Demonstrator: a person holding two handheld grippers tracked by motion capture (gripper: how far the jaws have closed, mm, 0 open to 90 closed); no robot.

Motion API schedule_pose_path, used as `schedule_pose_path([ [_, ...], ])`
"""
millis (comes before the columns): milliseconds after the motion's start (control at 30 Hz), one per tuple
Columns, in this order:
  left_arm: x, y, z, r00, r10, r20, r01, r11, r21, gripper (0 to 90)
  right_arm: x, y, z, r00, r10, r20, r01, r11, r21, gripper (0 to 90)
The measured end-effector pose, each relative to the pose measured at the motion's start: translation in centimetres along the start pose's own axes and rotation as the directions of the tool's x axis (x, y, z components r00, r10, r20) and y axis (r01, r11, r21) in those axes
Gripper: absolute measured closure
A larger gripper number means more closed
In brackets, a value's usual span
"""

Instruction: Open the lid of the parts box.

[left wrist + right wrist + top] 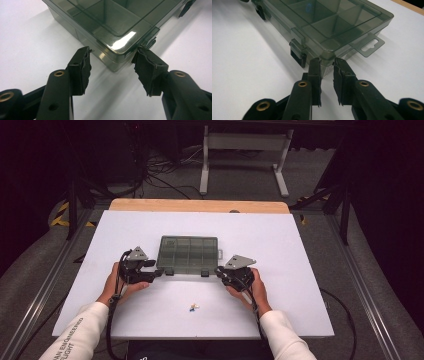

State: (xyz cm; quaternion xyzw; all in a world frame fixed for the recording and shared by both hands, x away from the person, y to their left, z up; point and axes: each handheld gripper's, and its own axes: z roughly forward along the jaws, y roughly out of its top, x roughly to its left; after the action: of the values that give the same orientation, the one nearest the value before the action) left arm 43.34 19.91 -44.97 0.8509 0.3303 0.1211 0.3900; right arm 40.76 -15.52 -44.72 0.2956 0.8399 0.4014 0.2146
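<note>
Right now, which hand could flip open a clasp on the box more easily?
Probably the right. The right hand-held gripper sits at the box corner, right beside a black clasp. The left hand-held gripper straddles the other front corner, its nearest clasp farther away.

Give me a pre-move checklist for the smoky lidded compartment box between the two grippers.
1. Lid down on the smoky grey transparent plastic compartment box: ok, it lies flat on the base.
2. Two black front latches: cannot tell whether they are locked.
3. Left gripper at the box's near corner: ok, jaws straddle the corner; contact of the pads cannot tell.
4. Right gripper at the other near corner: ok, jaws stand close on either side of the corner; firm grip cannot tell.
5. Small loose bits on the white table sheet: ok, they lie apart from the box, nearer the person.
</note>
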Motion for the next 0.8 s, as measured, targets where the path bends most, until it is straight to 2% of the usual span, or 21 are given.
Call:
schedule_pose_path([
  [67, -0.21, 0.1, 0.22, 0.9998, 0.018, -0.006, -0.018, 0.9998, 0.007, 49.7, -0.02, -0.01, -0.02, 1.0, 0.002, 0.001, -0.002, 1.0, -0.002, 77.6],
  [233, -0.28, 0.17, 0.15, 0.9997, 0.018, -0.015, -0.017, 0.9998, 0.004, 49.9, 0.08, 0.02, 0.02, 1.0, -0.005, 0.007, 0.005, 1.0, -0.007, 78.0],
  [300, -0.3, 0.28, -0.08, 0.9995, 0.022, -0.022, -0.023, 0.9997, -0.007, 52.5, 0.11, 0.04, -0.01, 0.9999, -0.008, 0.01, 0.008, 1.0, -0.006, 80.2],
  [333, -0.33, 0.32, -0.18, 0.9995, 0.023, -0.02, -0.023, 0.9995, -0.019, 55.4, 0.09, 0.02, -0.07, 0.9999, -0.008, 0.012, 0.008, 1.0, -0.013, 84.0],
  [433, -0.38, 0.42, -0.29, 0.9992, 0.027, -0.03, -0.027, 0.9994, -0.019, 53.9, 0.25, 0.21, -0.2, 0.9995, -0.028, 0.016, 0.028, 0.999, -0.021, 86.1],
  [567, -0.17, 0.35, -0.49, 0.9994, 0.024, -0.026, -0.025, 0.9995, -0.022, 54.4, 0.13, 0.15, -0.24, 0.9993, -0.022, 0.029, 0.023, 1.0, -0.019, 85.0],
  [600, -0.14, 0.35, -0.55, 0.9994, 0.02, -0.029, -0.021, 0.9994, -0.028, 55.5, -0.03, 0.14, -0.4, 0.9992, -0.007, 0.039, 0.008, 0.999, -0.032, 83.0],
  [700, -0.13, 0.38, -0.64, 0.9995, 0.016, -0.029, -0.017, 0.9993, -0.033, 55.6, -0.05, 0.18, -0.42, 0.9985, -0.005, 0.055, 0.007, 0.999, -0.036, 79.4],
  [800, -0.09, 0.47, -0.65, 0.999, 0.026, -0.035, -0.028, 0.9989, -0.038, 54.8, 0.07, 0.3, -0.36, 0.9963, -0.025, 0.083, 0.028, 0.999, -0.037, 72.7],
])
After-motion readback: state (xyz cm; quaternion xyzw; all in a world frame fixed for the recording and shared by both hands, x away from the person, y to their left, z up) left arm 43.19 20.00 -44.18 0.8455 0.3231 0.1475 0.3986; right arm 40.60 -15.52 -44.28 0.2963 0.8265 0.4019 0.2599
